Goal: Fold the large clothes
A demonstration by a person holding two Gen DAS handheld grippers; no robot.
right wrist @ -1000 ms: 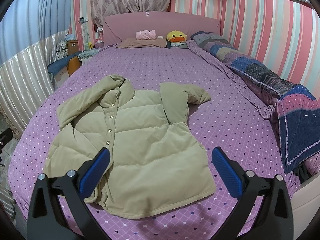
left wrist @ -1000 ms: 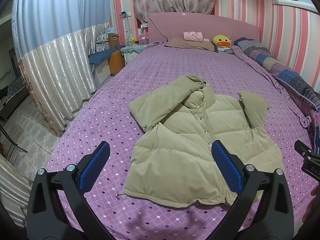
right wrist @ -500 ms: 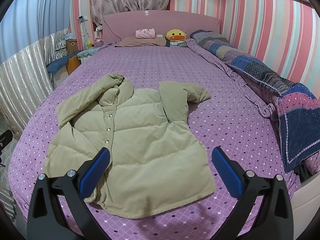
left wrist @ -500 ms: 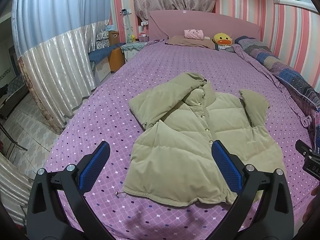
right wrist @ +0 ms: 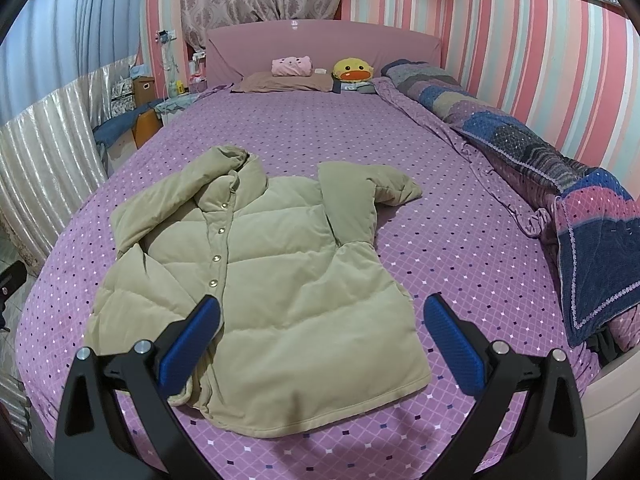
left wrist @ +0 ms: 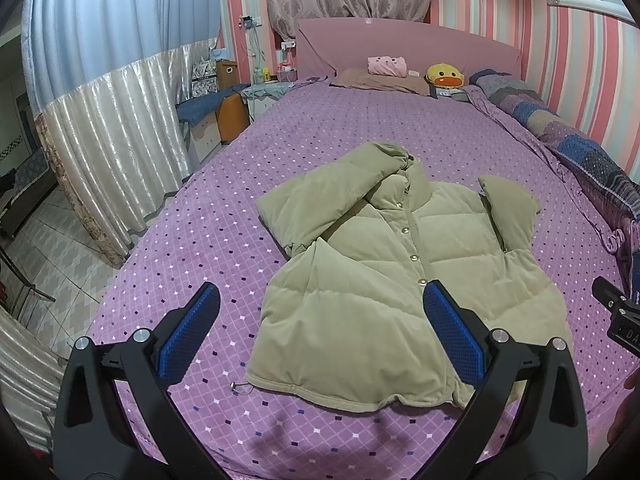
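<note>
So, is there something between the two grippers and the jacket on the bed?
Nothing visible. The left gripper and right gripper are both open above the jacket's hem, with only bare bed cover around it.

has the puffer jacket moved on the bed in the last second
No. The puffer jacket lies in the same spot on the purple bedspread, with its sleeves folded as before. The small drift against the headboard comes from the cameras.
</note>
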